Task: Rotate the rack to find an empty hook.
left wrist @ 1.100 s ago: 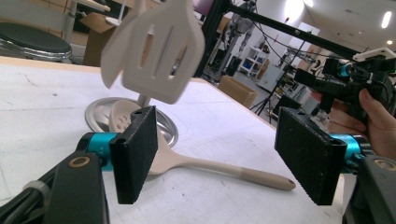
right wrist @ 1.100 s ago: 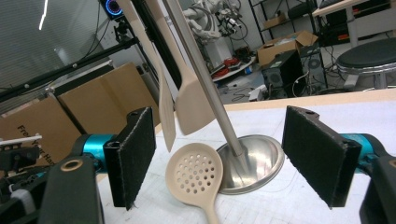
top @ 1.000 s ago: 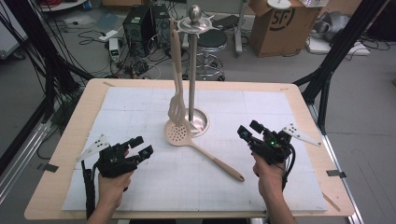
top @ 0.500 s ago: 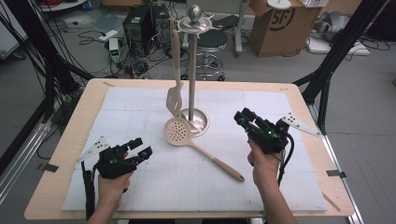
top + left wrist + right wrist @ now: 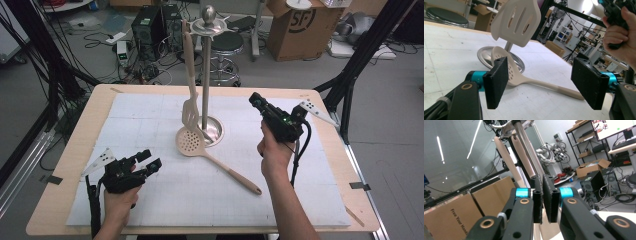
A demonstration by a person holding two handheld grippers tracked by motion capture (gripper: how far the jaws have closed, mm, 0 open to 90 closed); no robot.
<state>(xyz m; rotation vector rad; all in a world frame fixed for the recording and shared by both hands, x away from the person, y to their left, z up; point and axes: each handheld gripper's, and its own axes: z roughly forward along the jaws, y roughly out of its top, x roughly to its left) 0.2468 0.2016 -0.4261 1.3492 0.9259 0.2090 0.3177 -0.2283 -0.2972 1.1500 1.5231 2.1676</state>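
A metal utensil stand (image 5: pixel 208 65) rises from its round base at the middle of the white mat. A beige slotted spatula (image 5: pixel 190 107) hangs from its top, also near in the left gripper view (image 5: pixel 517 22). A beige perforated skimmer (image 5: pixel 190 141) lies flat with its bowl against the base and its handle running toward the front right. My left gripper (image 5: pixel 150 161) rests low at the front left, open, with its jaws (image 5: pixel 541 85) pointing at the skimmer. My right gripper (image 5: pixel 255 99) is held up to the right of the stand. Its jaws (image 5: pixel 542 200) have just been closing and are shut with nothing between them.
The wooden table (image 5: pixel 80 150) frames the mat, with bare mat on both sides of the stand. Behind the table are a cardboard box (image 5: pixel 295 27), a stool (image 5: pixel 227 42), a computer case and cables on the floor. Black frame legs stand at the far corners.
My right gripper has risen off the mat and moved farther back, right of the stand, and its jaws have closed. The left gripper has stayed put. The hanging spatula has swung slightly.
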